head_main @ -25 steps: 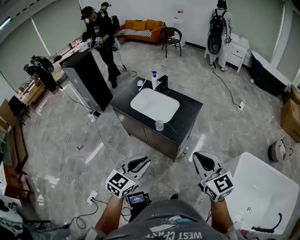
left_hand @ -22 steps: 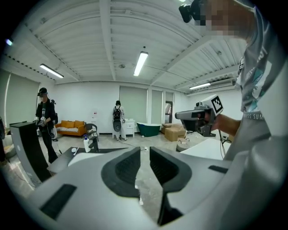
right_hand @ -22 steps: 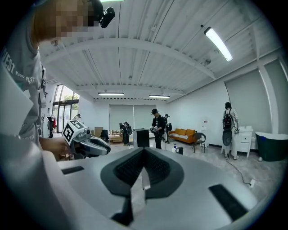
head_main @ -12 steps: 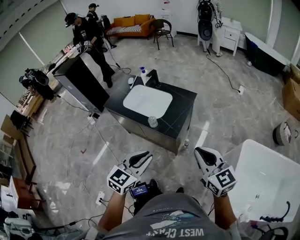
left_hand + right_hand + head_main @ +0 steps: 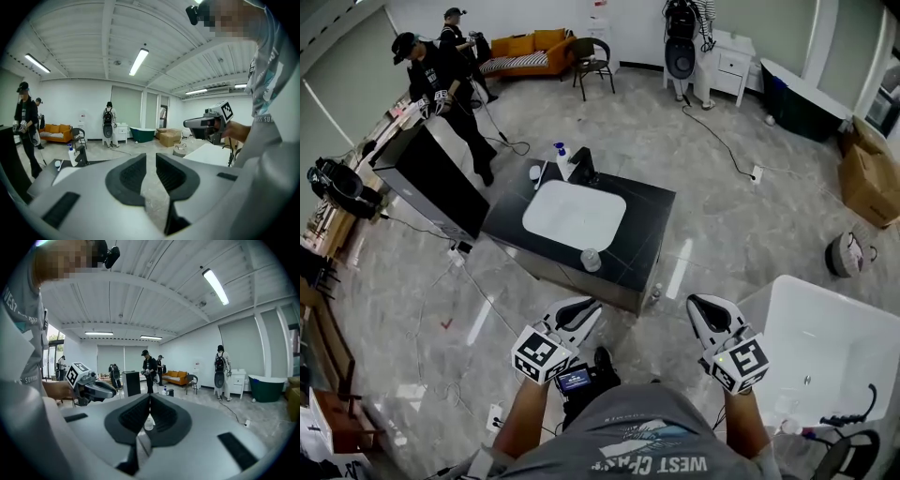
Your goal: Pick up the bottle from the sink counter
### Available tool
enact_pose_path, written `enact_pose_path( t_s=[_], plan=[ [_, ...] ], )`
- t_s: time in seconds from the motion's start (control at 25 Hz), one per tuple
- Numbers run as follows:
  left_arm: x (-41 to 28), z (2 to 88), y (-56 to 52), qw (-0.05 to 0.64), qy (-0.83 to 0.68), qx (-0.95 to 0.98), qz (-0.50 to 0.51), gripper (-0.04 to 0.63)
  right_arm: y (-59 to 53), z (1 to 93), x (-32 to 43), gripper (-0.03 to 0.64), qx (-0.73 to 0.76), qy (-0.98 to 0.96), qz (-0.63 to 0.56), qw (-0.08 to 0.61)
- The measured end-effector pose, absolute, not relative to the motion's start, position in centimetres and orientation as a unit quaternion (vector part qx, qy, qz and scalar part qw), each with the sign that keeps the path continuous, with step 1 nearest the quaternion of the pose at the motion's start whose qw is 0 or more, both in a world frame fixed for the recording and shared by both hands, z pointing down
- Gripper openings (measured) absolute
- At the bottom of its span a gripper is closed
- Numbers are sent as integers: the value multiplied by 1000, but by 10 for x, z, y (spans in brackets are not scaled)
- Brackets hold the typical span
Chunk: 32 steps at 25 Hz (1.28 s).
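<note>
While the left hand-held gripper and right hand-held gripper hang closed and empty above the floor, the bottle stands well ahead on the far corner of the black worktop, beside the tap and white basin.

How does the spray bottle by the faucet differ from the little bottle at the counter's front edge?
The spray bottle is taller, with a blue trigger top; the small bottle is squat and pale. The spray bottle stands beside the faucet, the small bottle at the near edge. Both stand upright on the black counter.
</note>
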<state>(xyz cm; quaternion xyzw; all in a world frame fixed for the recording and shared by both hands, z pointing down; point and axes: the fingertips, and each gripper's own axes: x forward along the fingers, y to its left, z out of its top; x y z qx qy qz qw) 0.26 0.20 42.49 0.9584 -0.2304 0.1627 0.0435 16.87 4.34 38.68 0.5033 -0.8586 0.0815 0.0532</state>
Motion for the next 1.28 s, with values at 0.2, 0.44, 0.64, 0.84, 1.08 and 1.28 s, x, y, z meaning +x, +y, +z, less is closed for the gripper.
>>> enact_pose_path(
  t_s=[0.2, 0.44, 0.64, 0.84, 1.08, 1.28],
  plan=[
    [-3, 426, -35, 45, -203, 965, 157, 67, 14, 380, 157, 3, 527, -844, 80, 59],
    [-9, 429, -76, 49, -170, 972, 156, 67, -18, 370, 140, 3, 545, -832, 73, 72],
    [-21, 441, -101, 59, -156, 975, 149, 67, -33, 375, 126, 3, 560, -820, 78, 87],
    [-30, 449, -115, 65, -149, 975, 149, 67, -42, 373, 112, 3, 564, -817, 80, 91],
    [-31, 459, -124, 73, -155, 973, 156, 67, -56, 378, 111, 3, 555, -822, 89, 93],
    [-37, 461, -136, 84, -187, 966, 159, 67, -77, 378, 108, 3, 526, -840, 93, 96]
  ],
)
